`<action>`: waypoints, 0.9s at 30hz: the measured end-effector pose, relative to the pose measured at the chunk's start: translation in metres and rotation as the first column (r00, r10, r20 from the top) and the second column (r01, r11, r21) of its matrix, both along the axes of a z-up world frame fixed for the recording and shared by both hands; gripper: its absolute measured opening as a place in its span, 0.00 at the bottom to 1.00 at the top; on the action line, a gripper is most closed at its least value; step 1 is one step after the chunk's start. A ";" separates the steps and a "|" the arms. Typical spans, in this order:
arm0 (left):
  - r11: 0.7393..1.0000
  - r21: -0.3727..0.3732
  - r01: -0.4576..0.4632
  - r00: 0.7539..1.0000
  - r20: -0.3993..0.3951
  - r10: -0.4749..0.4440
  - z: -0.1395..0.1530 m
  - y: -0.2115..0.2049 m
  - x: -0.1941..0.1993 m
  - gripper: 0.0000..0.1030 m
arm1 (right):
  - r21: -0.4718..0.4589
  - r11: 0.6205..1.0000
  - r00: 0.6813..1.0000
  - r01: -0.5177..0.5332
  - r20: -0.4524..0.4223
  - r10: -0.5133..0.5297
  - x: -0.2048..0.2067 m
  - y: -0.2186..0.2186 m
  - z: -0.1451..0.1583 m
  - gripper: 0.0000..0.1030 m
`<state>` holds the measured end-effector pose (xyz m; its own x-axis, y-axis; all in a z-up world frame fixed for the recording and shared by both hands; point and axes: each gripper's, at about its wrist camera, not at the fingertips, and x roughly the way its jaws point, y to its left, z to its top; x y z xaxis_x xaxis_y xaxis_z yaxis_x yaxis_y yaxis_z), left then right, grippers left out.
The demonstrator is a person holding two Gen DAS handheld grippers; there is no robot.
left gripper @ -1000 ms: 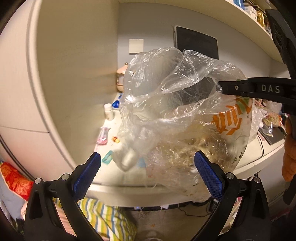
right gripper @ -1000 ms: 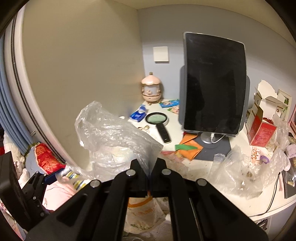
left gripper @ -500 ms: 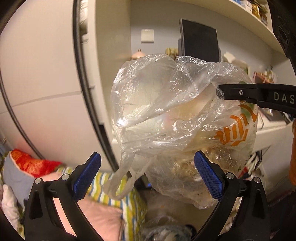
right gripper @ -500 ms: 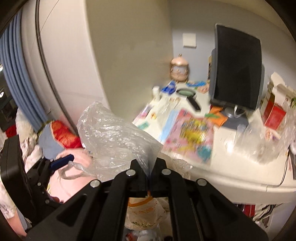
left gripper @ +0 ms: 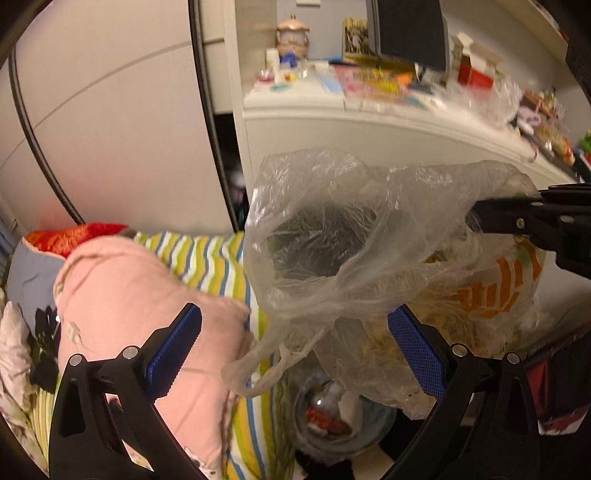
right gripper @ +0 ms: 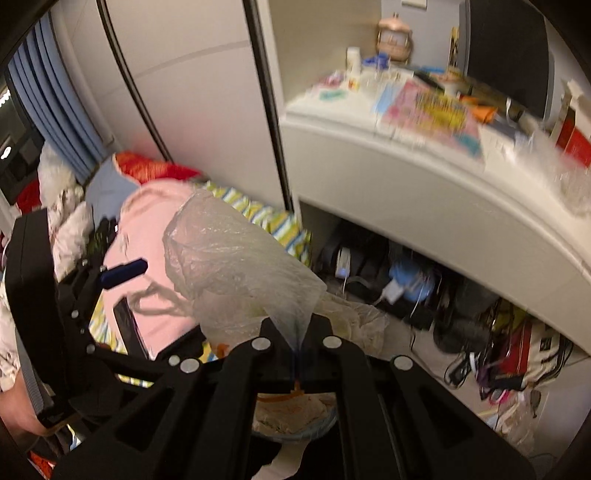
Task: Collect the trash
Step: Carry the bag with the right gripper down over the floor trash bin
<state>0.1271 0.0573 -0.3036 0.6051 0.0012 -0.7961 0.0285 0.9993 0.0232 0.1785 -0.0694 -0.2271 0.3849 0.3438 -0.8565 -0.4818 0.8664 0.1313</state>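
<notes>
My right gripper (right gripper: 300, 341) is clenched on the top edge of a crumpled clear plastic trash bag with orange print (left gripper: 369, 266), the film pinched between its black fingers (right gripper: 325, 326). The bag hangs from that pinch in the air, below the edge of the white bench (left gripper: 388, 125) and above the floor, and it is full of pale, crumbly scraps behind the orange lettering. One loose handle loop (left gripper: 258, 369) dangles from its lower left side.

My left gripper (left gripper: 293, 354) is released, its blue-padded fingers (left gripper: 173, 350) spread wide. The bottom of the bag sags between them, and its film lies in front of the right pad, though I cannot tell whether it touches it. In the right wrist view this gripper shows at the left, just beside the bag.

Under the bag stands a round bin (left gripper: 343, 424) with red and white rubbish in it. To the left lies a bed with a pink pillow (left gripper: 140, 295) on a green, yellow and white striped sheet (left gripper: 207, 258). The bench above is blurred and crowded with coloured papers, a dark upright monitor (right gripper: 506, 51) and a pink domed ornament (right gripper: 393, 35).
</notes>
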 end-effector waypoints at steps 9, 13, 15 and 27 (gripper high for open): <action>0.996 0.010 0.086 0.993 -0.086 -0.084 -0.076 -0.002 -0.037 0.96 | -0.059 0.997 0.994 0.050 -0.091 -0.055 -0.046 -0.002 -0.069 0.03; 0.992 0.008 0.122 0.984 -0.131 -0.120 -0.108 -0.007 -0.046 0.96 | -0.079 0.994 0.987 0.075 -0.137 -0.086 -0.063 -0.004 -0.097 0.03; 0.991 0.004 0.137 0.979 -0.151 -0.134 -0.124 -0.009 -0.049 0.96 | -0.090 0.992 0.982 0.083 -0.162 -0.097 -0.067 -0.004 -0.112 0.03; 0.988 0.012 0.155 0.938 -0.314 -0.144 -0.262 -0.027 -0.048 0.96 | -0.167 0.985 0.943 0.045 -0.318 -0.097 -0.070 0.006 -0.250 0.03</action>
<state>0.0792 0.0300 -0.5657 0.3223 -0.0376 -0.9459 0.1890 0.9817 0.0253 0.1090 -0.0636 -0.4775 0.0960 0.1791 -0.9791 -0.3716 0.9190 0.1316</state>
